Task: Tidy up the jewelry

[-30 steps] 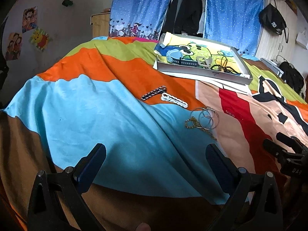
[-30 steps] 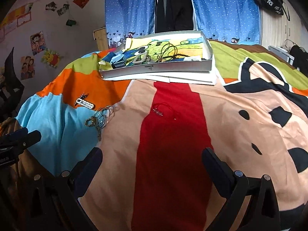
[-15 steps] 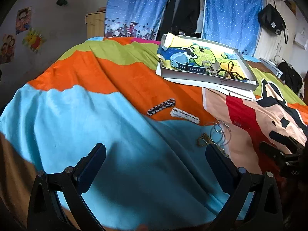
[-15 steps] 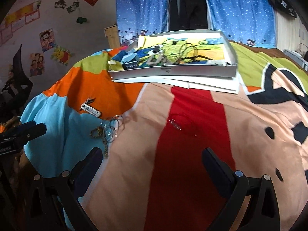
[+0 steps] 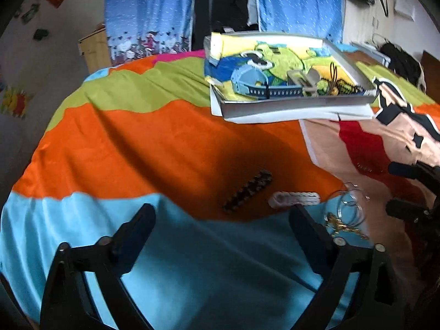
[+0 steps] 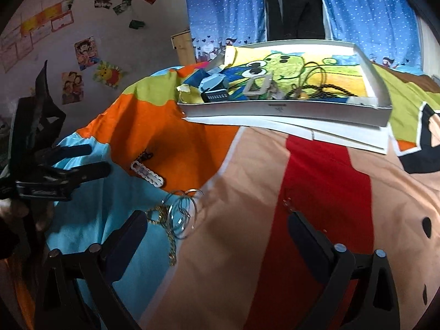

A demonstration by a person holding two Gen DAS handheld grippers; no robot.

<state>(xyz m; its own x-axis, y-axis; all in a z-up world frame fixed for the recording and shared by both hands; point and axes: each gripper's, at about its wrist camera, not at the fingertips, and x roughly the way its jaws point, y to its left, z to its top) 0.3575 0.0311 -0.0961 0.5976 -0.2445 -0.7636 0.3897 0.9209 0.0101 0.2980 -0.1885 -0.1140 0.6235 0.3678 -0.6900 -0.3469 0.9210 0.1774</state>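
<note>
Bracelets [image 5: 249, 192] loose on bedspread [image 5: 137, 143], tray [image 5: 288, 104] at one o'clock; left gripper [image 5: 220, 228] and right gripper [image 6: 217, 236] wide, jaws closing, nothing between.

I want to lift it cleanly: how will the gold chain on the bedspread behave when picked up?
The gold chain will probably hang floppy, since it lies in loose curves. It may snag and drag the thin silver rings that overlap it. On the soft bedspread, pinching it may catch fabric.
</note>
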